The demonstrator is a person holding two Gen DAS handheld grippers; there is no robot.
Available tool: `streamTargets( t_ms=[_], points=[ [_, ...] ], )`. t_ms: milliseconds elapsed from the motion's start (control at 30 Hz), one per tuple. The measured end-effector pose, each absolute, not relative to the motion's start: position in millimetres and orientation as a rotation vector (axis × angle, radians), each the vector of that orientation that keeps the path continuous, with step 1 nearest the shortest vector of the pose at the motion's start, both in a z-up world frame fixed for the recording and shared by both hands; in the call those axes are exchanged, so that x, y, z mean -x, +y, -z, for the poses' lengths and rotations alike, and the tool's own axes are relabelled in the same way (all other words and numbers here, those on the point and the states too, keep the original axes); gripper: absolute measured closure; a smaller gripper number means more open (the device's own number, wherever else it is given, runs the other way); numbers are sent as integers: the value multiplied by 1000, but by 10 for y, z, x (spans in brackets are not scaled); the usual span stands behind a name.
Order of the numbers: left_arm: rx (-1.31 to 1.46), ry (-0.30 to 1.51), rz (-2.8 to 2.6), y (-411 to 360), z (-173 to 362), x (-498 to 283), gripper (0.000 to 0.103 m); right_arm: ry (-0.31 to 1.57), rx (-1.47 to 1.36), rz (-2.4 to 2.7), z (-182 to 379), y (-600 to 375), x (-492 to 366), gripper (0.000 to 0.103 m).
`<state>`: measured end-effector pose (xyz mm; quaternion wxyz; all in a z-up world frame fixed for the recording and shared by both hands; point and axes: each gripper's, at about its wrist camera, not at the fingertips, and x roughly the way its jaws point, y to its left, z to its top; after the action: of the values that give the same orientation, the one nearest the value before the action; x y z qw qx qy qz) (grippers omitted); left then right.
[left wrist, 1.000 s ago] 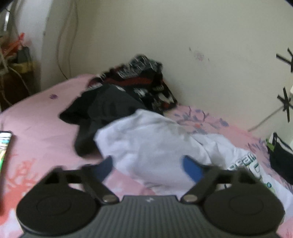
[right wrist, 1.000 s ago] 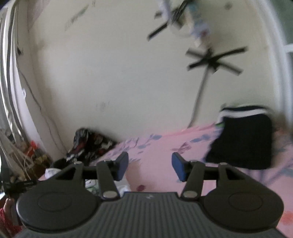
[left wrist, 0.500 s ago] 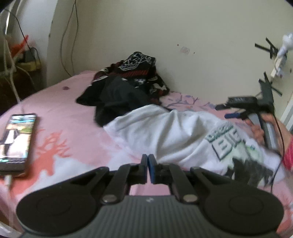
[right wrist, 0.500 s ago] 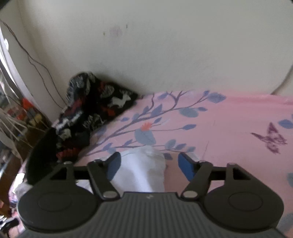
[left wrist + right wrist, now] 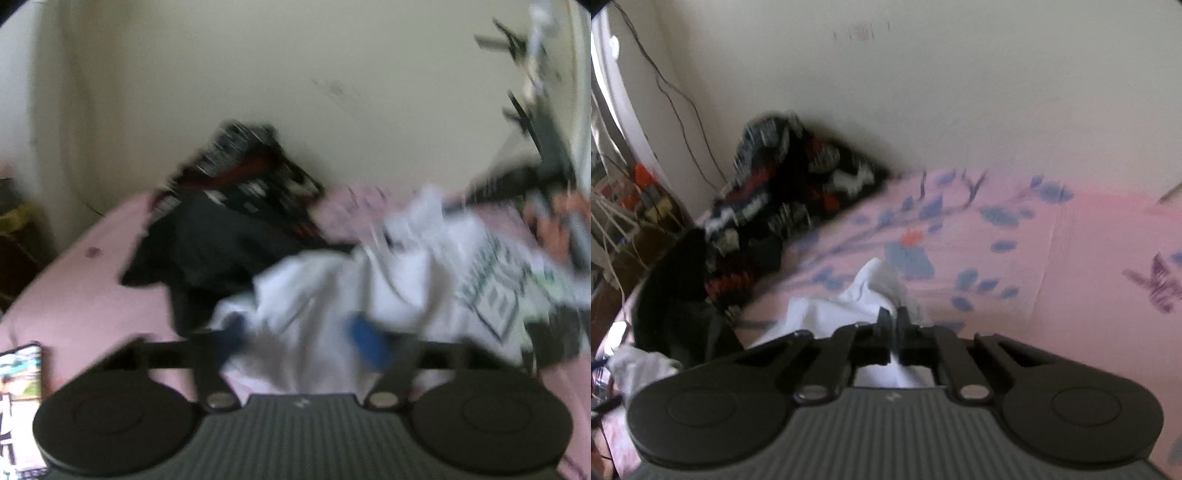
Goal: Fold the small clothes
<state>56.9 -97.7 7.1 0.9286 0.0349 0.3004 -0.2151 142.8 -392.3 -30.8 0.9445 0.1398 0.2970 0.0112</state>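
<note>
where the white t-shirt [image 5: 325, 288] lies crumpled on the pink bed sheet [image 5: 74, 266], the left gripper [image 5: 303, 339] points down at it with its blue fingers [image 5: 365, 339] spread and opening, cloth lying between them but not pinched. in the right wrist view the right gripper [image 5: 894, 325] has its fingers pressed together on a raised fold of the same white t-shirt [image 5: 871, 291], which peaks just ahead of the tips. the shirt carries a dark green printed graphic [image 5: 495, 295] with block letters, too blurred to read. at the far right of the left view a hand [image 5: 554, 229] grips the other tool over the shirt's edge. behind the shirt a plain dark garment [image 5: 207, 243] and a black, red and white patterned garment [image 5: 798, 199] are heaped against the cream wall [image 5: 960, 92], touching one another. a phone [image 5: 20, 398] with a lit screen lies at the bed's near left edge, well apart from the shirt. to the right of the fold, the sheet with blue branches and a purple butterfly [image 5: 1160, 280] lies open up to the wall.
</note>
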Motion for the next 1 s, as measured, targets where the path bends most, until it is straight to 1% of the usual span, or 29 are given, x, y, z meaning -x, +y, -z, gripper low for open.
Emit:
streamTargets(
  t_ms=[33,67,167,300,400,500,667,700,733,800,833,867,900,933,967,1000],
  points=[
    [-86,629,451,-1024,-49,-571,93,563,-289,-24,213,-3934,-1316,103],
    [-88,628,457,-1053,-43,-538,96,500,-296,-29,98,-3945,-1153,103],
    [-46,565,478,-1044,-99,-290,96,366,-305,-26,-146,-3977,-694,103],
    [-6,505,512,-1022,-164,86,96,310,-304,8,-233,-4025,-174,103],
    [23,491,544,-984,-136,338,96,313,-327,4,-131,-4058,143,103],
    [38,513,530,-944,-27,491,96,336,-324,23,73,-4010,429,103],
    [51,607,508,-863,213,541,95,474,-300,59,496,-3902,553,103],
    [45,620,506,-856,244,523,94,504,-285,62,553,-3871,539,97],
    [36,621,506,-842,252,508,92,520,-265,65,580,-3846,536,91],
    [9,600,501,-849,223,491,91,509,-215,74,525,-3811,559,68],
    [-6,593,499,-855,216,501,82,488,-191,72,455,-3811,587,59],
    [-24,580,497,-861,198,509,72,461,-171,72,373,-3810,629,41],
    [-41,563,494,-865,183,523,66,437,-155,72,298,-3813,655,37],
    [-54,550,495,-875,174,547,57,417,-141,66,197,-3808,667,36],
    [-68,533,500,-887,162,563,51,397,-128,56,100,-3812,677,34],
    [-80,523,508,-883,162,577,49,376,-119,45,7,-3814,669,32]
  ],
)
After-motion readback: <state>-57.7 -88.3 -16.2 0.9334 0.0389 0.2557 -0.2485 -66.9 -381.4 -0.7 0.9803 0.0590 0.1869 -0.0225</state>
